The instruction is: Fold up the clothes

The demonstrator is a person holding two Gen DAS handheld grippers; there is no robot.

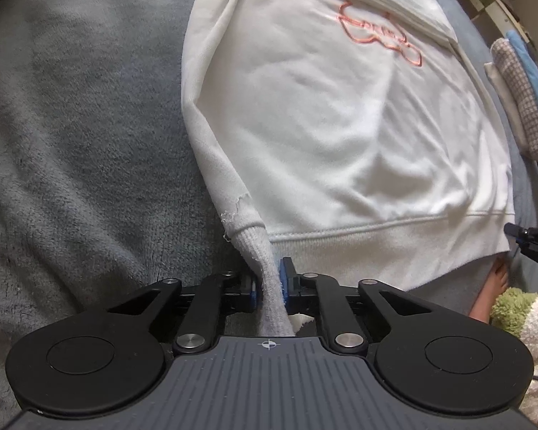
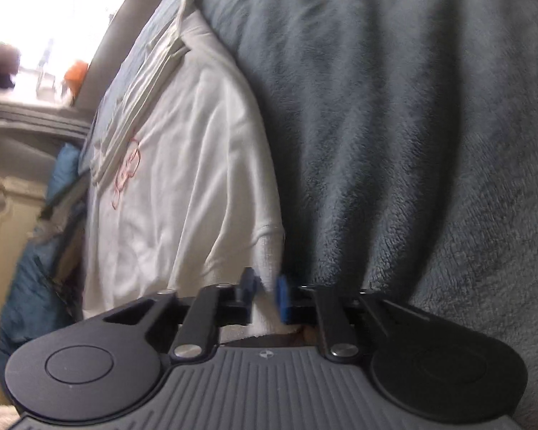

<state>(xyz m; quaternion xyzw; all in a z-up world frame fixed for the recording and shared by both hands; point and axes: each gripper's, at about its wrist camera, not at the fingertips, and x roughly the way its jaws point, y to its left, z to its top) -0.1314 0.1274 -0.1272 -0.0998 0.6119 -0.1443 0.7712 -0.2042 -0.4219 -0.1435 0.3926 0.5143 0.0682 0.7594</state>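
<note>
both left gripper (image 1: 269, 279) and right gripper (image 2: 265, 290) jaws pinch white sweatshirt (image 1: 322, 114) edges, grey blanket (image 1: 82, 125) open alongside.

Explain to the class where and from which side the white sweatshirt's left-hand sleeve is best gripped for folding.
Grip the ribbed cuff at the sleeve's end, coming from the hem side along the sleeve's length. The cuff is narrow, thick and bunched, so it fits between the pads, and it trails off the white sweatshirt past the hem. The left gripper is shut on it there; the right gripper pinches a white ribbed edge likewise.
</note>
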